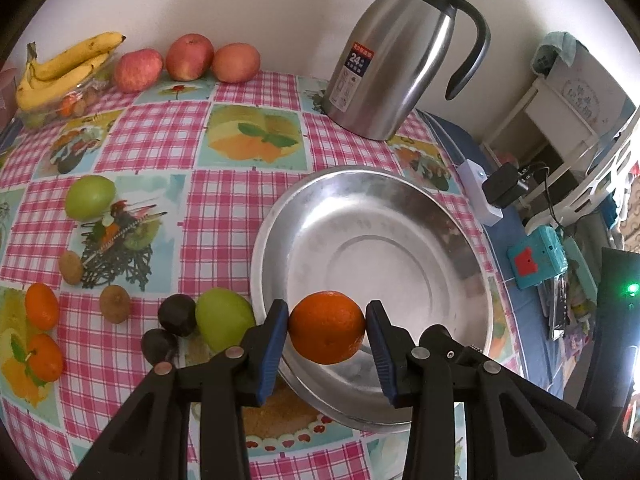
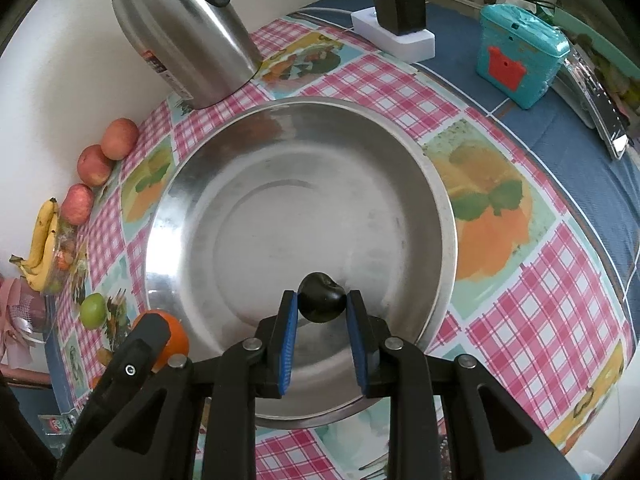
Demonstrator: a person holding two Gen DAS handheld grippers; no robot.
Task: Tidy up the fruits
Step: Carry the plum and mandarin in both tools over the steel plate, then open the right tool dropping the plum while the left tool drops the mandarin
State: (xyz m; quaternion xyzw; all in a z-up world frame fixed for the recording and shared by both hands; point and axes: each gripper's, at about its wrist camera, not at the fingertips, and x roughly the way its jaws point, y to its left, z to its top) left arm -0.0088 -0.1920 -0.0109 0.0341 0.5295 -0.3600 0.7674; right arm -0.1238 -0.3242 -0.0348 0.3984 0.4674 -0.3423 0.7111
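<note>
My left gripper [image 1: 327, 326] is shut on an orange [image 1: 327, 327] and holds it over the near rim of the empty steel basin [image 1: 460, 216]. My right gripper [image 2: 322, 305] is shut on a small dark plum [image 2: 321, 297] above the basin's [image 2: 168, 200] near inside. The left gripper and its orange [image 2: 176, 340] show at the basin's left edge in the right wrist view. On the cloth lie green apples [image 1: 224, 318] [image 1: 90, 196], two dark plums [image 1: 177, 314], two kiwis [image 1: 115, 303], two oranges [image 1: 41, 306], three red apples [image 1: 189, 56] and bananas [image 1: 64, 66].
A steel thermos jug [image 1: 400, 56] stands behind the basin by the wall. A white power strip with a black charger [image 2: 398, 20] and a teal box [image 2: 520, 54] lie on the blue cloth to the right. A bag of small fruit sits under the bananas.
</note>
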